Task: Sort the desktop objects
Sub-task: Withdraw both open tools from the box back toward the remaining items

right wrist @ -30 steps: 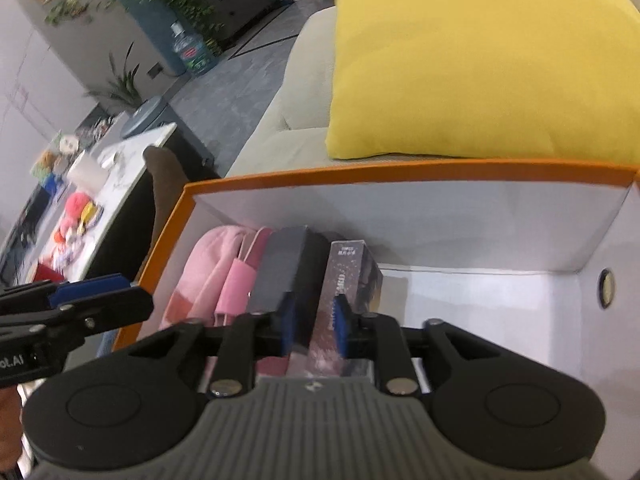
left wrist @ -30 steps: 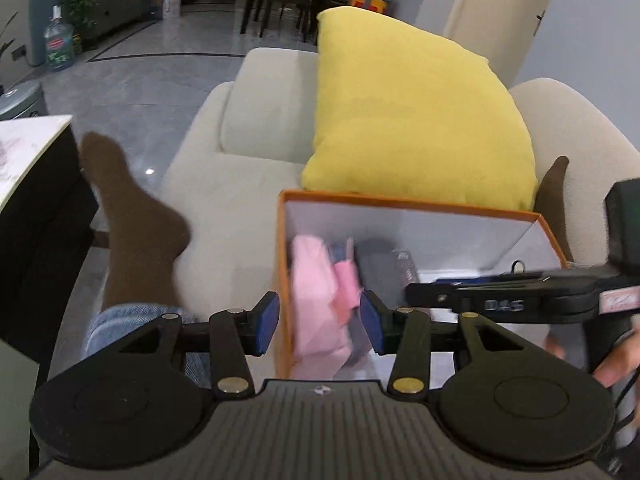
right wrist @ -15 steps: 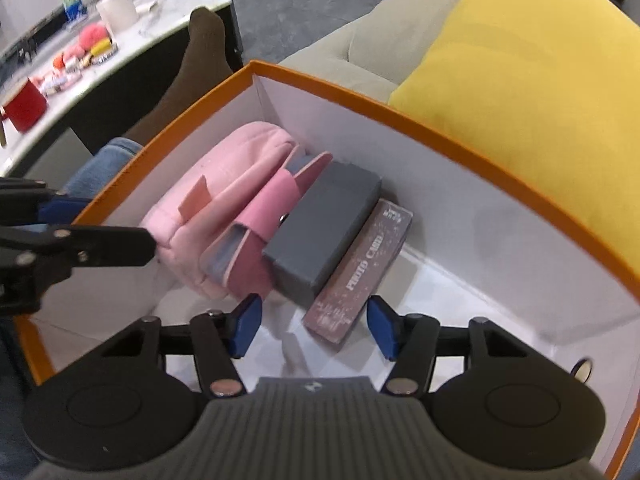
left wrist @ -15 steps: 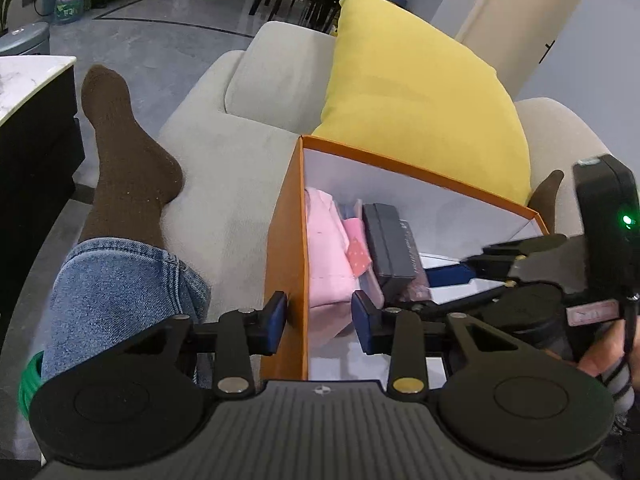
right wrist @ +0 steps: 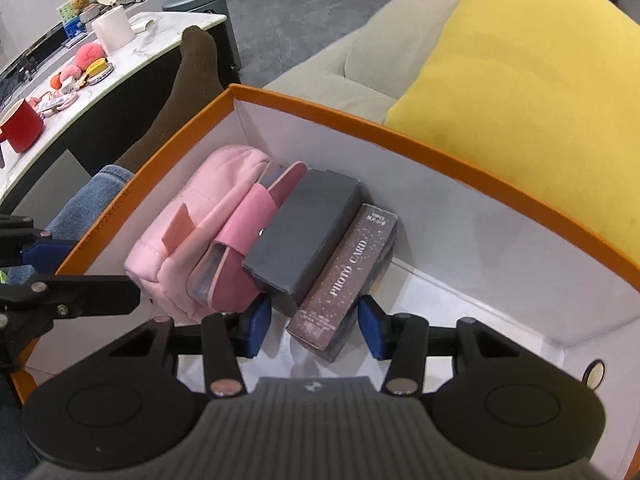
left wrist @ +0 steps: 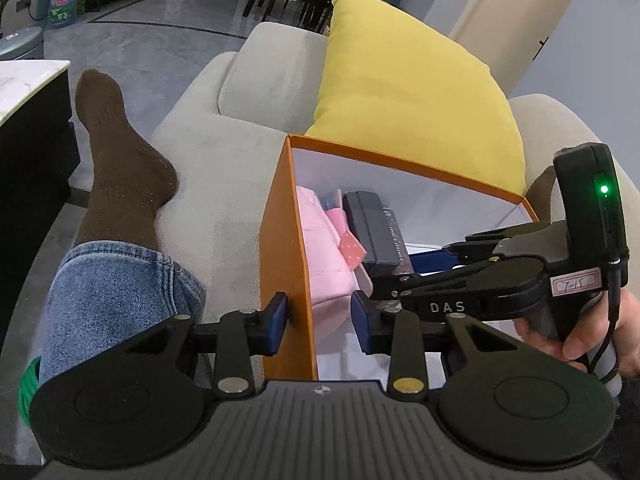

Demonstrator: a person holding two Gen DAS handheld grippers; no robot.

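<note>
Four items lie side by side in the orange box, packed against its left wall, with the right half of the white floor bare. The box sits on the beige sofa, its far wall against the yellow cushion.

1. Pink pouch, nearest the left wall. Soft fabric, light, will sag and fold; take it across the body, not by its small tab.
2. Pink case, wedged between pouch and grey box. Its covering looks smooth and a clear edge shows; expect some slip, so pinch it across its thin sides.
3. Grey box, rigid card, matt, likely light. Stiff flat faces make it the easiest hold; grip its long sides near the middle.
4. Photo card box, dark and speckled, touching the grey box. Stiff but glossy print, so clamp squarely across the narrow width at the near end, which points towards you.

Right claw: released, its jaws having just been narrowing again, with the near end of the photo card box between the pads but neither pad pressing on it. Judged: this box is set down, and you can draw clear.

Left claw: straddling the box's left wall at the near corner, and its jaws have just been closing. The outer pad sits against the orange face while the inner one stands off, so count it unclamped. Thin card wall; it will flex if you pull hard.
</note>
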